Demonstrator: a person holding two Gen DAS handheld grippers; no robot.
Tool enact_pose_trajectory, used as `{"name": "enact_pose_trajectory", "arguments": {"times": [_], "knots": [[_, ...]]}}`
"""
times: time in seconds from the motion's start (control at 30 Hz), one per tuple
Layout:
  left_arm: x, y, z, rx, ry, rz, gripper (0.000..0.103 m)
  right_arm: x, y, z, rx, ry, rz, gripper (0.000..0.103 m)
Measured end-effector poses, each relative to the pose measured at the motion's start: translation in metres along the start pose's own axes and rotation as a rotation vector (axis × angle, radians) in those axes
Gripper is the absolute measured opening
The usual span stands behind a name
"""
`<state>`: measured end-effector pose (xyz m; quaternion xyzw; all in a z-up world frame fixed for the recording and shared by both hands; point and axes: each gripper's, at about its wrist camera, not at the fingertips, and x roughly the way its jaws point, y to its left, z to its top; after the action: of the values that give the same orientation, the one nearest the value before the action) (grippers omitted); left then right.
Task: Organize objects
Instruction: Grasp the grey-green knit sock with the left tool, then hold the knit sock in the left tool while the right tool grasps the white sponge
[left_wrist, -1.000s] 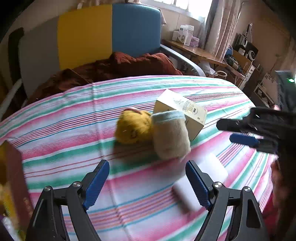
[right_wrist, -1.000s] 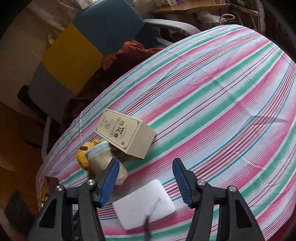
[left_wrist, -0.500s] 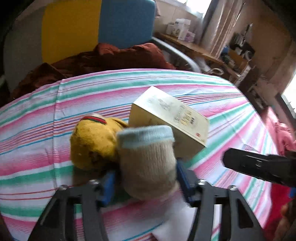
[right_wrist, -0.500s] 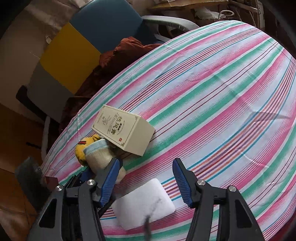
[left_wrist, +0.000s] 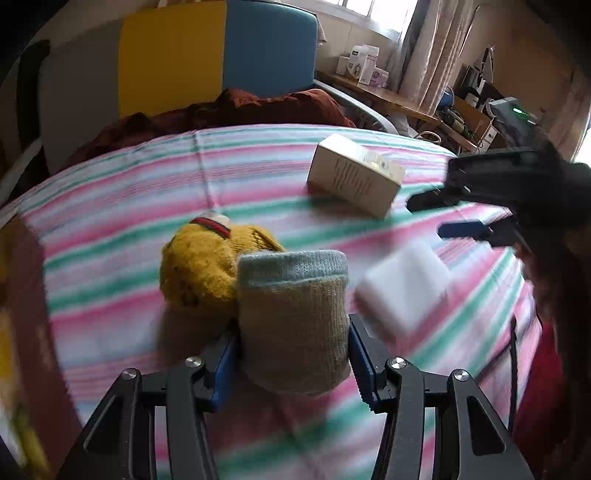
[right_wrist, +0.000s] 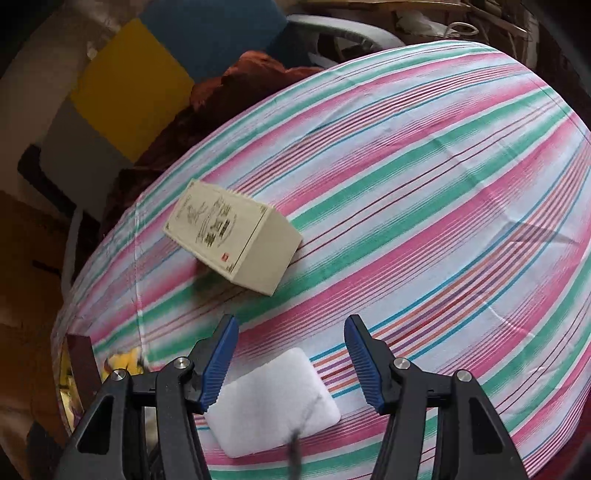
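The desk (right_wrist: 424, 155) is the biggest thing here, draped in a pink, green and white striped cloth, with a chair in grey, yellow and blue panels (left_wrist: 177, 55) behind it and a rust-brown blanket (left_wrist: 236, 110) bunched on the seat. Past that there's a wooden shelf with small boxes by a curtained window; the clutter there is too small to make out. A brown box edge on the left is cut off and blurred.

A cream cardboard box with printed lettering (right_wrist: 236, 240) lies on the cloth, apart from everything else. Closer in, a white rectangular foam sponge (right_wrist: 273, 402) lies flat just below the right gripper (right_wrist: 291, 358), whose blue pads stand apart with nothing between them.

The left gripper (left_wrist: 293, 358) has just been closing and now pinches a beige knitted sock with a pale blue cuff (left_wrist: 291, 317). A mustard-yellow knitted sock (left_wrist: 207, 269) sits touching it; the motion blur hides its lower half.
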<state>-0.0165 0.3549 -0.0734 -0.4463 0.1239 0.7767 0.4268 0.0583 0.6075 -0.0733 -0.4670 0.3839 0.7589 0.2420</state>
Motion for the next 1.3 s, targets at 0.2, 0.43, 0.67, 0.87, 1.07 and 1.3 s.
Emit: {"name": "enact_pose_trajectory", "arguments": {"times": [0.2, 0.43, 0.67, 0.87, 1.07, 1.3], "knots": [[-0.027, 0.003, -0.032, -0.008, 0.002, -0.051, 0.054, 0.010, 0.004, -0.004, -0.043, 0.037, -0.065, 0.061], [-0.045, -0.017, -0.045, 0.158, -0.052, -0.011, 0.054, -0.007, 0.029, -0.009, -0.145, -0.009, 0.217, 0.061], [-0.045, -0.040, -0.072, 0.408, -0.122, 0.118, 0.054, 0.013, 0.092, -0.042, -0.449, 0.170, 0.388, 0.062], [-0.043, -0.049, -0.079, 0.498, -0.150, 0.167, 0.055, 0.020, 0.129, -0.077, -0.661, 0.295, 0.514, 0.062], [-0.041, -0.050, -0.080, 0.513, -0.162, 0.181, 0.055, 0.037, 0.139, -0.103, -0.748, 0.396, 0.470, 0.064], [-0.043, -0.053, -0.083, 0.535, -0.179, 0.196, 0.055, 0.030, 0.122, -0.082, -0.672, 0.240, 0.348, 0.054]]}}
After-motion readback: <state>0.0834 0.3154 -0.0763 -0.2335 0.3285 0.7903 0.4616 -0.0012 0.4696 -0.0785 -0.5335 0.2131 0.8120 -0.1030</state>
